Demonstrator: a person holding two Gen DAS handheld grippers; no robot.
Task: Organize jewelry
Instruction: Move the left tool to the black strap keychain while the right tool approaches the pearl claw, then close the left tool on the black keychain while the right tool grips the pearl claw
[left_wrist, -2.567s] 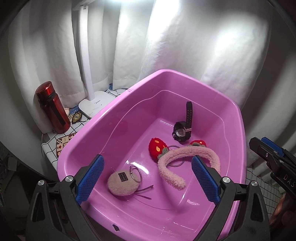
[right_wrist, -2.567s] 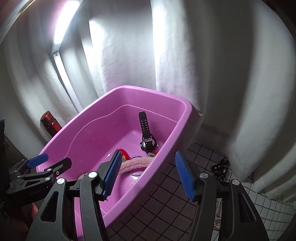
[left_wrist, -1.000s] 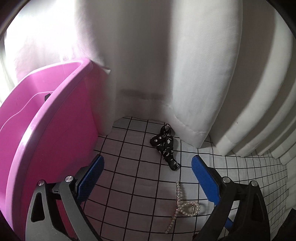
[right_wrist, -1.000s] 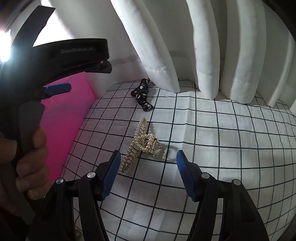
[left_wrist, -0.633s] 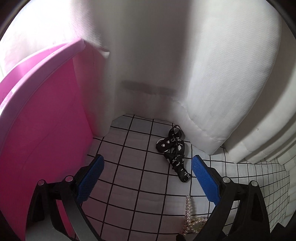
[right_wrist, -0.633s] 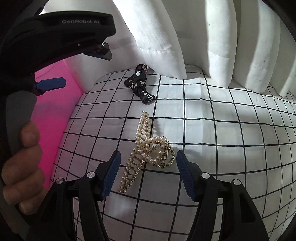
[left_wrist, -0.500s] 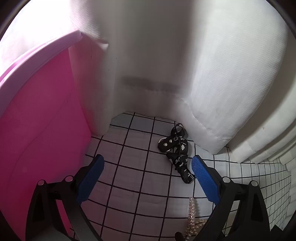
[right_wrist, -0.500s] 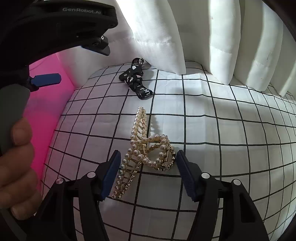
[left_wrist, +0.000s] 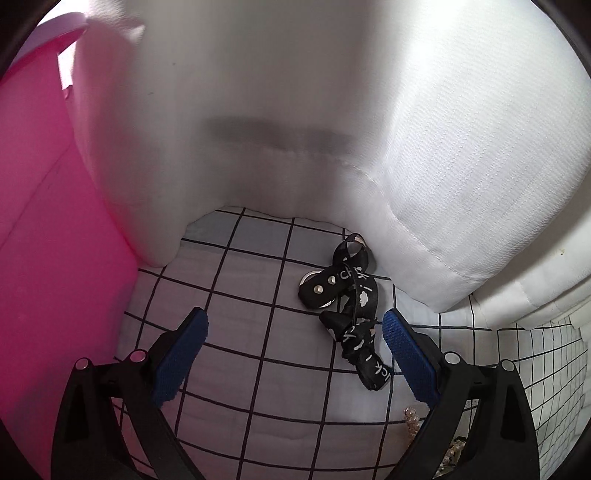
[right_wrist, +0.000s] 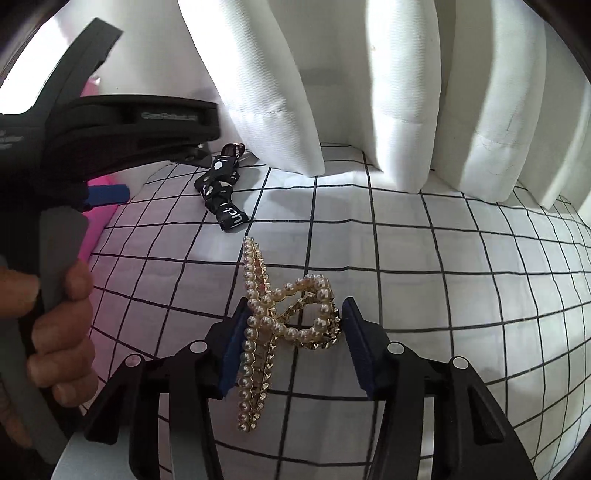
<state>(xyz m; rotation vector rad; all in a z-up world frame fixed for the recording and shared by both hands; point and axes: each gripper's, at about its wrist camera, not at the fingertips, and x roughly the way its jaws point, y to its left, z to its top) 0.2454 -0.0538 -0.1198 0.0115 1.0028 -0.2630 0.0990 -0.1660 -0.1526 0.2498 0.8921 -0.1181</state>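
Pearl hair clip (right_wrist: 284, 317) lies on the checked cloth (right_wrist: 443, 295) between the right gripper (right_wrist: 295, 345) pads, which bracket it closely, seemingly touching without clamping it. Black printed strap (left_wrist: 351, 314) rests just ahead of the left gripper (left_wrist: 293, 356), jaws wide and empty, near its right finger.

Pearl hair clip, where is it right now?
In the right wrist view, the pearl hair clip lies on the checked cloth between the right hand-held gripper fingers, nearer than the black strap.
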